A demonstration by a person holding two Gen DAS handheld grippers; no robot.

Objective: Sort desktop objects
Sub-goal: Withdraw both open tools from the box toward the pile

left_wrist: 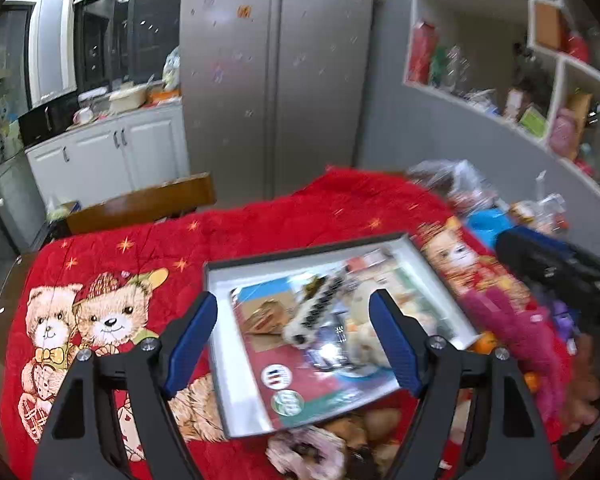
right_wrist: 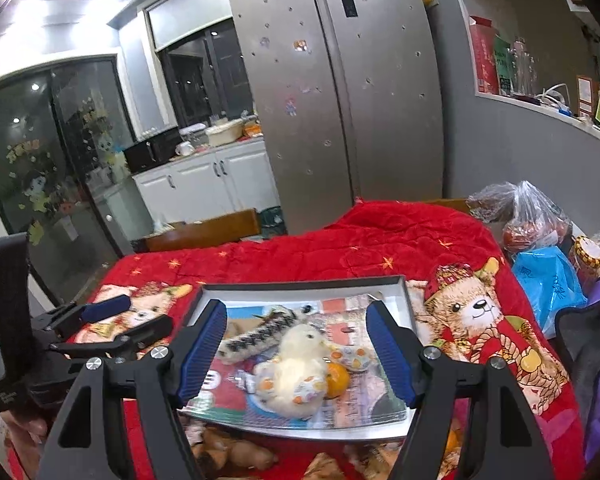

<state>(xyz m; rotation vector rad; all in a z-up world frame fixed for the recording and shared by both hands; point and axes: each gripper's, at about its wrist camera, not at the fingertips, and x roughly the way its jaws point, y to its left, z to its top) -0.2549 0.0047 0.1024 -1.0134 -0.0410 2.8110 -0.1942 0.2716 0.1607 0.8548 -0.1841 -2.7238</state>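
Note:
A shallow white tray [right_wrist: 405,292] with a dark rim lies on the red bear-print quilt, lined with a colourful printed sheet. In it lie a cream plush duck [right_wrist: 296,364], a tangerine [right_wrist: 338,380] against the duck's right side, and a black-and-white striped plush [right_wrist: 260,336]. My right gripper [right_wrist: 296,308] hovers open above the tray, nothing between its blue pads. My left gripper [left_wrist: 294,300] also hangs open over the tray [left_wrist: 220,320], above the striped plush [left_wrist: 320,308]. From the right wrist view the left gripper [right_wrist: 148,312] sits at the tray's left, held by a hand.
Small brown plush toys [right_wrist: 236,452] and a pink ring-shaped one [left_wrist: 304,452] lie at the tray's near edge. Plastic bags [right_wrist: 540,216], a blue bag [right_wrist: 548,280] and a jar [right_wrist: 588,256] crowd the right side. A wooden chair back [right_wrist: 204,232] stands behind the table; fridge and shelves beyond.

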